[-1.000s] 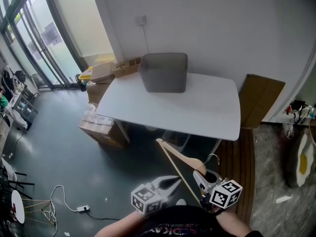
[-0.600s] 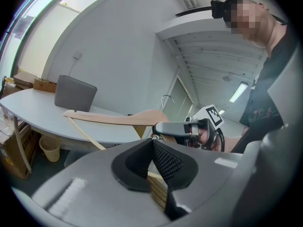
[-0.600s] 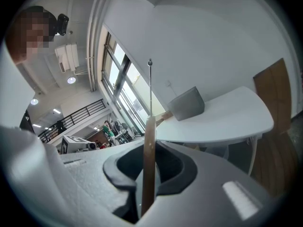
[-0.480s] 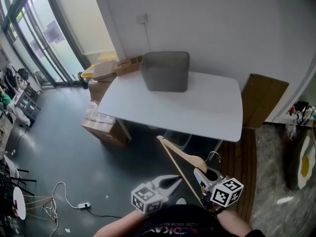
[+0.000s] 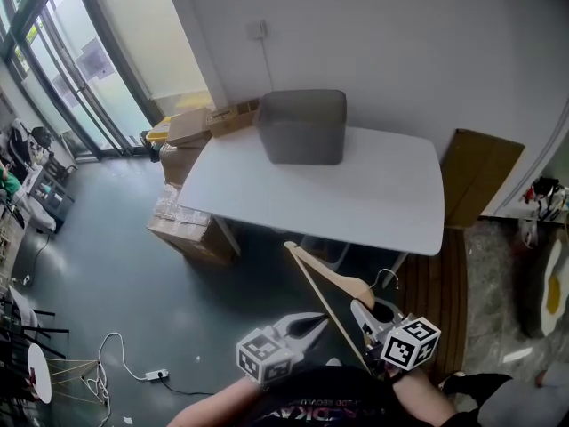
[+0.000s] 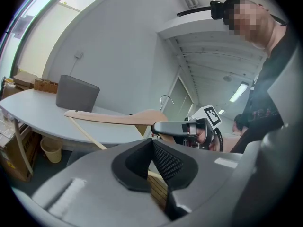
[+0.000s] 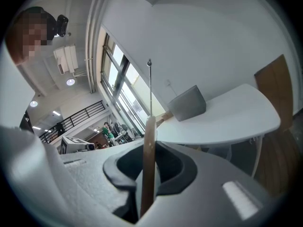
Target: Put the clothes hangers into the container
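A wooden clothes hanger [image 5: 327, 281] with a metal hook is clamped in my right gripper [image 5: 357, 308], low in the head view and short of the table's near edge. In the right gripper view its wooden body [image 7: 147, 164] stands edge-on between the jaws of my right gripper [image 7: 147, 150]. My left gripper [image 5: 322, 319] hangs beside it, shut and empty. From the left gripper view [image 6: 152, 143] I see the hanger [image 6: 118, 118] stretching left. The grey container [image 5: 302, 127] stands at the far side of the white table [image 5: 373, 212].
Cardboard boxes [image 5: 191, 127] are stacked at the table's far left, more boxes [image 5: 182, 231] sit on the floor beside it. A brown board [image 5: 476, 172] leans on the wall at right. A small bin [image 5: 322, 249] is under the table. A power strip and cable [image 5: 149, 375] lie on the floor.
Both grippers and the hanger have drifted a little toward the table. The right grip on the hanger is unchanged and the left jaws stay shut.
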`<state>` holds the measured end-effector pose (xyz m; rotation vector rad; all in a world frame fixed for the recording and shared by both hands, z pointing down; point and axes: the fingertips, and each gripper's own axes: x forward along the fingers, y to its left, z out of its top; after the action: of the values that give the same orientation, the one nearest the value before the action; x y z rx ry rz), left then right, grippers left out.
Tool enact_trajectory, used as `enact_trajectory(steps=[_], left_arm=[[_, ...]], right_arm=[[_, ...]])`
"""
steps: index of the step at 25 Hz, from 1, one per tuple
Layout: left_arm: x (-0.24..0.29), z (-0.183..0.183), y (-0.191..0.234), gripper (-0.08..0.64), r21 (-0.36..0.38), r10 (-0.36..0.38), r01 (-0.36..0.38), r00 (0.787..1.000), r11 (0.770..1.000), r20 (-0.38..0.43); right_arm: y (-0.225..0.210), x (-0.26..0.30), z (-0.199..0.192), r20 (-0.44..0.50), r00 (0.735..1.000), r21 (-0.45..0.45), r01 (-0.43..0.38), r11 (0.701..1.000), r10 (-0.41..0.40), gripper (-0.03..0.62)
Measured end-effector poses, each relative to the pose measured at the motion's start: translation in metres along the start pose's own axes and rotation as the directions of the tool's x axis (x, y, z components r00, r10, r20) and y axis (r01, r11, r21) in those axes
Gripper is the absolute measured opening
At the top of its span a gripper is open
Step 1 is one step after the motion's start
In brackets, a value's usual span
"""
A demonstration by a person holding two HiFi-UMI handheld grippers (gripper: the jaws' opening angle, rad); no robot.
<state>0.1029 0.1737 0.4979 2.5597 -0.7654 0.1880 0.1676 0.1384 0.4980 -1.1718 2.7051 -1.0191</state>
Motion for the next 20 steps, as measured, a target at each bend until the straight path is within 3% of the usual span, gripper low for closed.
enact_trajectory(steps=[7,20], left_arm=[[-0.001,0.020,0.029,0.006,0.021,-0.035,0.035,0.999,0.999,-0.004],[-0.012,0.042,0.094,0.006,-0.006,-0.072,0.072,0.997,0.997,-0.010]], right_arm=[[0.001,0.025,0.014,0.024,0.999,0.004,0.040,0.999,-0.040,0.055],[0.003,0.090,0.031,0.028,0.996,0.009,0.082,0.997,-0.082,0.056]])
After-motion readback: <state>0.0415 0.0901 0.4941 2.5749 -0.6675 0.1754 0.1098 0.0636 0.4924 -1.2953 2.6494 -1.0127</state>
